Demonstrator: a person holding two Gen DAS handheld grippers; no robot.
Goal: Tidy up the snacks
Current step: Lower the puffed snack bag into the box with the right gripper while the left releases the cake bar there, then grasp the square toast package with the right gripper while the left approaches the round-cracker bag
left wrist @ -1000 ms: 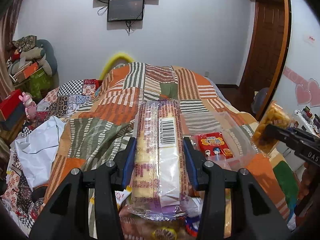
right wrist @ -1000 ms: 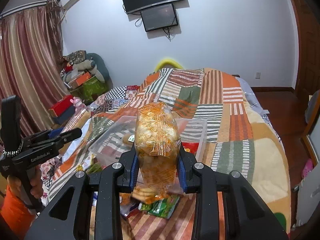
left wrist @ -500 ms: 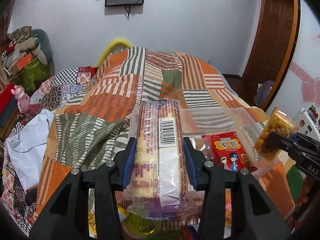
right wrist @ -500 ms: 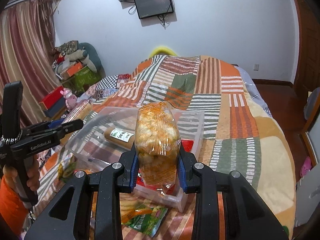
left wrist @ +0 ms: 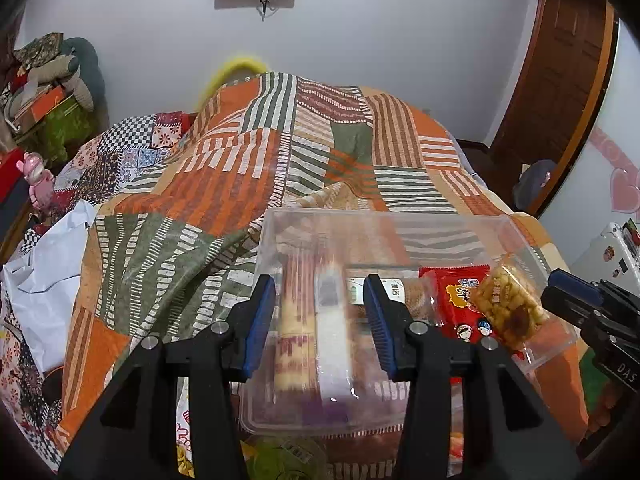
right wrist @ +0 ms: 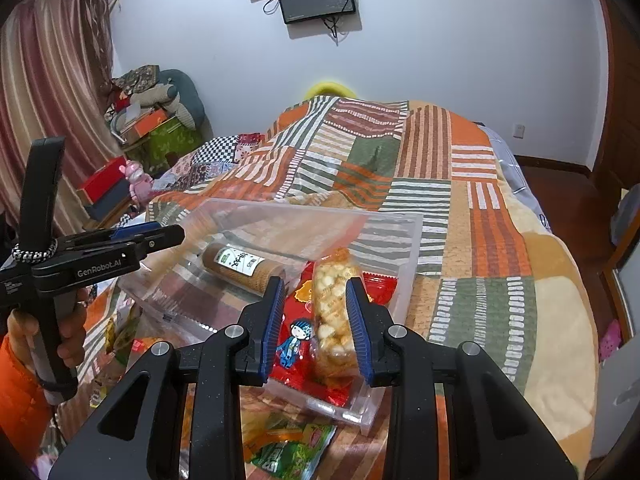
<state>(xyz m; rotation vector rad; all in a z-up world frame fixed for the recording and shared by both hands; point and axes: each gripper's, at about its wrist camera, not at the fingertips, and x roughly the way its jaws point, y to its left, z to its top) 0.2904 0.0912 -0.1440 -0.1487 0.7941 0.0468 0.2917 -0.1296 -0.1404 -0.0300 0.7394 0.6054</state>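
Both grippers have dropped from above the bed to the clear plastic bin (left wrist: 400, 224), and both have let go of what they carried. Half a second ago the left gripper (left wrist: 320, 312) was clamped on the long wafer pack (left wrist: 316, 340); now its blue pads stand apart with a gap on each side, and the pack lies lengthwise in the bin's left end, running from 6 toward 12 o'clock in the left wrist view. Likewise the right gripper (right wrist: 314, 320) has spread its jaws: the bag of orange puffed snacks (right wrist: 332, 316) no longer hangs pinched in the air but rests in the bin's right end, lying on top of the red packet with cartoon children (right wrist: 296, 332). From the left wrist camera that bag (left wrist: 508, 308) sits at about 3 o'clock, just ahead of the right gripper's tips, with the red packet (left wrist: 460, 300) beside it. Behind both, toward 11 o'clock in the right wrist view, the brown biscuit roll with a green-and-white label (right wrist: 244, 264) lies across the bin floor. Loose on the patchwork quilt (right wrist: 480, 200), at 6 o'clock and outside the bin's near wall, a green snack bag (right wrist: 296, 452) waits. On the left, a hand (right wrist: 68, 340) in an orange sleeve grips the other tool's handle.
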